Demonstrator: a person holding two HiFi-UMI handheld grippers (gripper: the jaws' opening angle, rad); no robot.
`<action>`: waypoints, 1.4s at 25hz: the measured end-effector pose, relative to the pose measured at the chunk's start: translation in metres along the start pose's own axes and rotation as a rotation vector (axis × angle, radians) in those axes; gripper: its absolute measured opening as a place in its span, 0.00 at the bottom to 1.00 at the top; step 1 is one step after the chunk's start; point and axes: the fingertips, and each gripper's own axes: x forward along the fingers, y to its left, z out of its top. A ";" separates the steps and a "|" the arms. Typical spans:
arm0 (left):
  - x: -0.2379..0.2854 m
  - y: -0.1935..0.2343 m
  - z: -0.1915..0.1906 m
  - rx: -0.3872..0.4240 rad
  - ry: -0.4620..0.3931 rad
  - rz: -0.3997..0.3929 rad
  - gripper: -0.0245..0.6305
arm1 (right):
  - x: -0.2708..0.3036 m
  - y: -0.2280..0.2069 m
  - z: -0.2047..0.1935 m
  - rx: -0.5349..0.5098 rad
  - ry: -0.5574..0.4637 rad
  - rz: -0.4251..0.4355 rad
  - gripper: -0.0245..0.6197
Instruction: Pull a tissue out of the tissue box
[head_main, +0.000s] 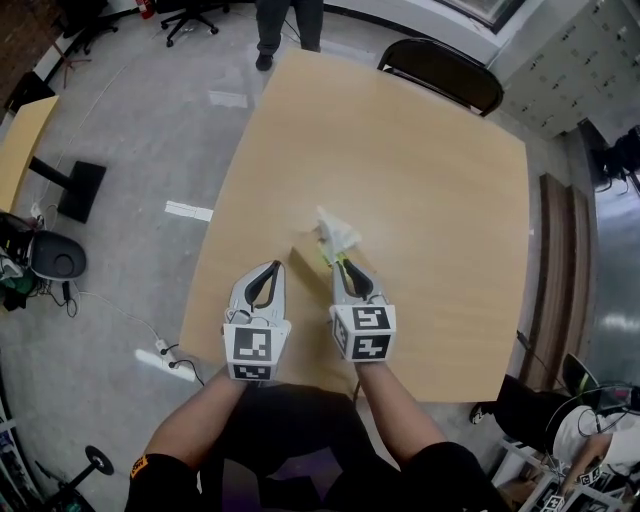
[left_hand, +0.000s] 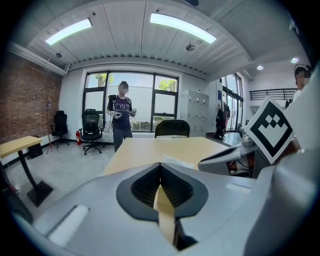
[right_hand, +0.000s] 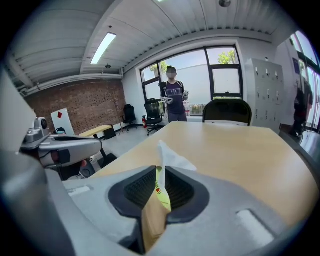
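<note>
The right gripper (right_hand: 160, 169) fingers are clenched on the white tissue (right_hand: 172, 157), which stands up above the desk (right_hand: 240, 150). The yellow-green tissue box (right_hand: 162, 195) is seen just below it; its print is illegible. The left gripper (left_hand: 160, 166) fingers are closed on nothing.

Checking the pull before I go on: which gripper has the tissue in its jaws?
The right gripper: its jaws pinch the tissue, which sticks out past them. The left gripper is shut, empty.
</note>
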 end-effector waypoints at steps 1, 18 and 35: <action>0.004 0.001 -0.001 -0.002 0.005 0.004 0.07 | 0.006 -0.001 -0.002 -0.001 0.014 0.002 0.11; 0.025 0.002 -0.022 -0.026 0.075 0.031 0.10 | 0.058 -0.008 -0.016 -0.050 0.199 0.006 0.04; 0.002 0.002 -0.017 -0.073 0.054 -0.036 0.07 | -0.011 -0.011 0.028 -0.029 -0.049 -0.109 0.03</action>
